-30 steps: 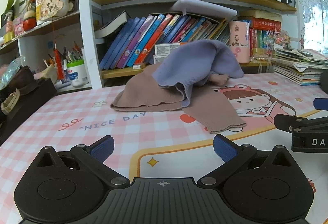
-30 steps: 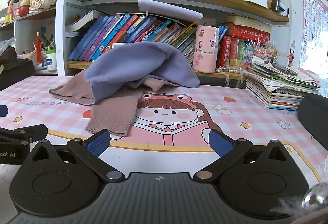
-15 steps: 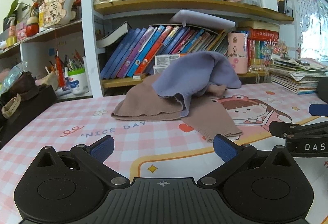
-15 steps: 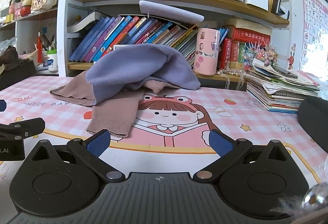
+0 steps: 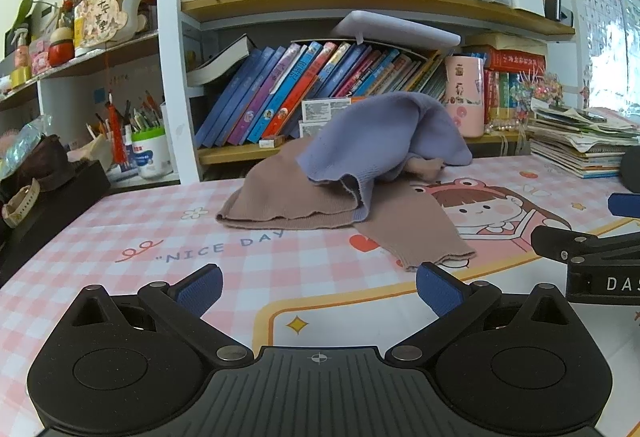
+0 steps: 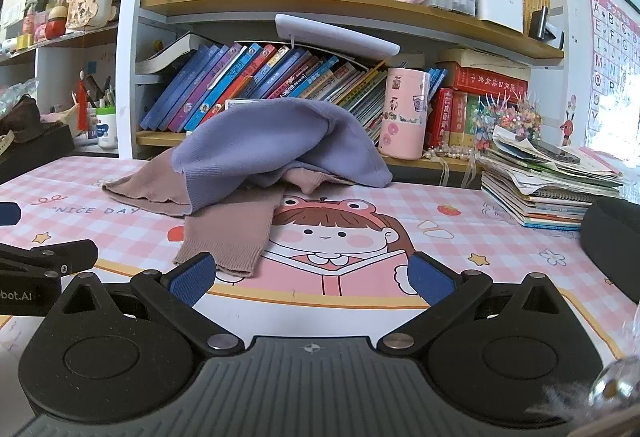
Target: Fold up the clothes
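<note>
Left tongs (image 5: 319, 287): wide apart, holding nothing, low over the tabletop (image 5: 120, 229).
Right tongs (image 6: 309, 279): wide apart too, holding nothing.
Clothes: brown top (image 6: 228, 233) flat, purple top (image 6: 272, 141) heaped on it, straight ahead near the bookshelf (image 6: 340, 3).
Brown sleeve: long way points at the tongs.
Nearer: right tongs, I think; the sleeve end lies just past them.

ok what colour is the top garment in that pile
Lavender-purple knit top garment, draped over a brownish-pink one; it shows best in the right wrist view.
</note>
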A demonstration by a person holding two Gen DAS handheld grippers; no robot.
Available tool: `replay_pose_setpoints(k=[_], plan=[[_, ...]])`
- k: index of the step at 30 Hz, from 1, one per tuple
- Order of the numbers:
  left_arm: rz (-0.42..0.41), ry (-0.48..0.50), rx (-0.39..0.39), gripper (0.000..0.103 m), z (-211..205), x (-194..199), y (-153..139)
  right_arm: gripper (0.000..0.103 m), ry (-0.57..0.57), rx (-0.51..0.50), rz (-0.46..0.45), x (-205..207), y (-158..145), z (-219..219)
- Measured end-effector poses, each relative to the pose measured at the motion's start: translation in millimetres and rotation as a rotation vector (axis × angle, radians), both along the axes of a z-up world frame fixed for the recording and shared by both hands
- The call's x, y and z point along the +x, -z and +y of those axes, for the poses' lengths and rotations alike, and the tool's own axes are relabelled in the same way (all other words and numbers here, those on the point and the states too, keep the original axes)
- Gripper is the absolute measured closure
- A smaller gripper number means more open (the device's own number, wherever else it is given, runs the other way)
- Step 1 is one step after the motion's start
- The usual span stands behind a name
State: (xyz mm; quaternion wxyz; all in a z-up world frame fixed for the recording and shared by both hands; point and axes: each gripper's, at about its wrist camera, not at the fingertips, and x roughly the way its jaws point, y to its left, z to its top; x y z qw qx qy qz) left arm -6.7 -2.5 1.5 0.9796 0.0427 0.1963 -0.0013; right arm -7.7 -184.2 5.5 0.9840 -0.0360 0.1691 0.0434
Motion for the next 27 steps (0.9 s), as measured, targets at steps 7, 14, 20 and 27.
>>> replay_pose_setpoints(k=[7, 14, 20, 27], plan=[[-0.007, -0.001, 0.006, 0.0, -1.0, -0.6, -0.5, 0.0, 0.005, 0.009, -0.003, -1.1, -0.3, -1.7], [-0.007, 0.002, 0.005, 0.0, -1.3, 0.1, -0.8, 0.0, 0.008, 0.01, -0.001, -0.5, -0.8, -1.8], [0.004, -0.013, -0.002, 0.0, 0.7, 1.7, 0.1, 0.001, 0.001, 0.011, 0.001, -0.2, -1.0, -1.8], [0.003, -0.019, 0.006, 0.0, -0.2, 1.7, 0.3, 0.001, -0.005, 0.008, 0.003, -0.1, -1.0, -0.6]])
